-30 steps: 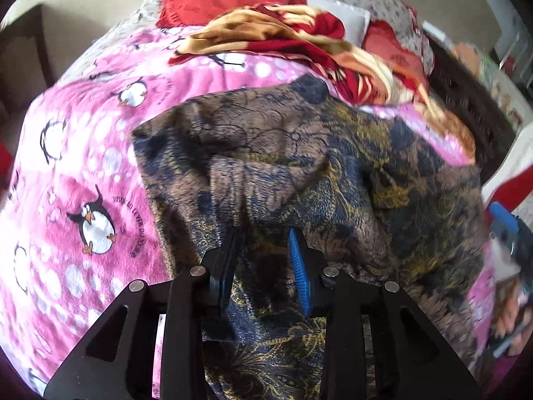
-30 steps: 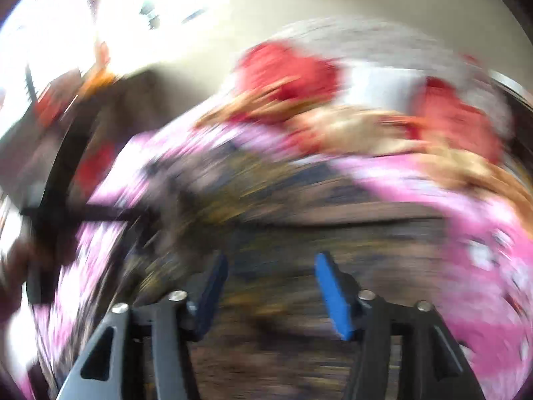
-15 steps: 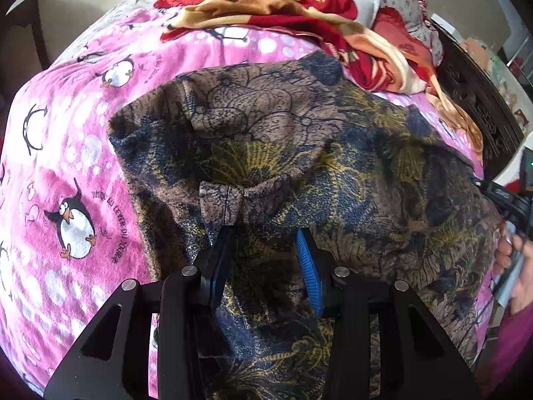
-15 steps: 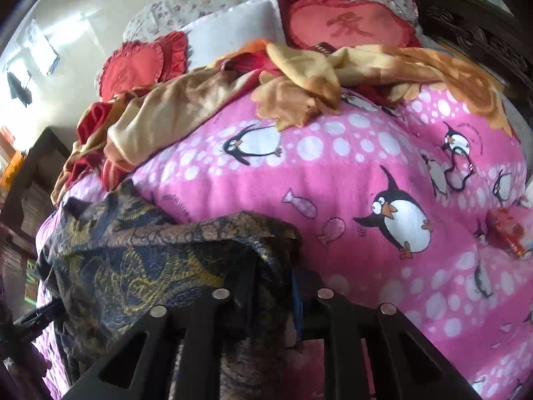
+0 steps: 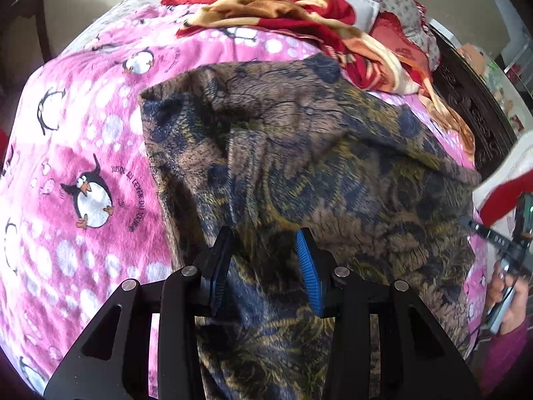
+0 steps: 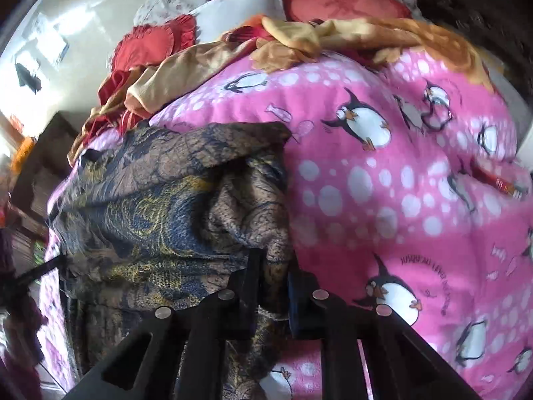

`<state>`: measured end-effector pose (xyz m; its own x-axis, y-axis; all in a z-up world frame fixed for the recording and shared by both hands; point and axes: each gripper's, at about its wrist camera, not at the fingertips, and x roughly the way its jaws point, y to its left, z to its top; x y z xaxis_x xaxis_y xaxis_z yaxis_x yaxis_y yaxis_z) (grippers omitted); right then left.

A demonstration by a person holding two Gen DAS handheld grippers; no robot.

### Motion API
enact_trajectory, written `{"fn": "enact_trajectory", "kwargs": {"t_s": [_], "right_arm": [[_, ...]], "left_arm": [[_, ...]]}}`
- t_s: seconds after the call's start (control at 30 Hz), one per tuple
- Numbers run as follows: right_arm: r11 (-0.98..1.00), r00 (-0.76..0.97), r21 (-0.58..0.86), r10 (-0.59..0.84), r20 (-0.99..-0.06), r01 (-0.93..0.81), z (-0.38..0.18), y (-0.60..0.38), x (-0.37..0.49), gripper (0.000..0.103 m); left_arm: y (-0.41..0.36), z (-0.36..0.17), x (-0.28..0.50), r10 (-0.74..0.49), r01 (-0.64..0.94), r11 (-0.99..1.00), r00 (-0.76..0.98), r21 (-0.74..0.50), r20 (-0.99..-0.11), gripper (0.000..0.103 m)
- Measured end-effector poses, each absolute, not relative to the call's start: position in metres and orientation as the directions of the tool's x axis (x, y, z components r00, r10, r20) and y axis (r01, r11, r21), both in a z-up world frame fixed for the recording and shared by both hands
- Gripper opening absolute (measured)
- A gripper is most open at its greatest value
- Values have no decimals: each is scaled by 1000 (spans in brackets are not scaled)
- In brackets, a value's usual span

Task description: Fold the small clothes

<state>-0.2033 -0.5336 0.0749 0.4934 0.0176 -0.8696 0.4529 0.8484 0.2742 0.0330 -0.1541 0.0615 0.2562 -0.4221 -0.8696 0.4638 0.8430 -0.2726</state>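
A dark patterned garment (image 5: 299,153), brown, navy and gold, lies spread and partly folded on a pink penguin blanket (image 5: 83,153). My left gripper (image 5: 265,260) hovers over its near part with jaws apart and cloth below them. My right gripper (image 6: 271,273) is shut on a bunched edge of the garment (image 6: 186,200), which hangs in folds to its left. The right gripper's body also shows at the right edge of the left wrist view (image 5: 499,243), at the garment's far side.
A red and yellow crumpled blanket (image 5: 299,10) and red pillows (image 6: 343,0) lie at the head of the bed. A dark carved bed frame (image 5: 473,106) runs along the right. A small red object (image 6: 499,183) lies on the pink blanket (image 6: 399,200).
The right gripper swung in and closed on the garment's edge. The left gripper shifted slightly over the garment, staying open. The cloth has bunched toward the right gripper.
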Motion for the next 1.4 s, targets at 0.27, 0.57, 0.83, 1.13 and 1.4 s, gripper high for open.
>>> {"fn": "enact_trajectory", "kwargs": {"t_s": [0.27,0.57,0.83,1.13,1.4], "right_arm": [[900,592,195,-83,-801,390,135,-513,-183,16],[836,567,302,-13,-824,459,103,-547,-141,27],[897,463,281,99,-881,342,103,-487,-278,69],[874,408,303,136,-903,380,75,-458,-385,68],[876,476,327,132,-869,354,91,-438,-444,7]], "left_arm": [[-170,59,33,-414,496,834,268,-244,-870,39],[-171,55,30,-428,492,829,251,-267,-868,39],[-120,75,-24,-467,486,814,220,-318,-857,39],[-81,79,-115,-457,526,786,142,-324,-878,39],[-43,69,-159,-436,478,811,112,-336,-893,39]]}}
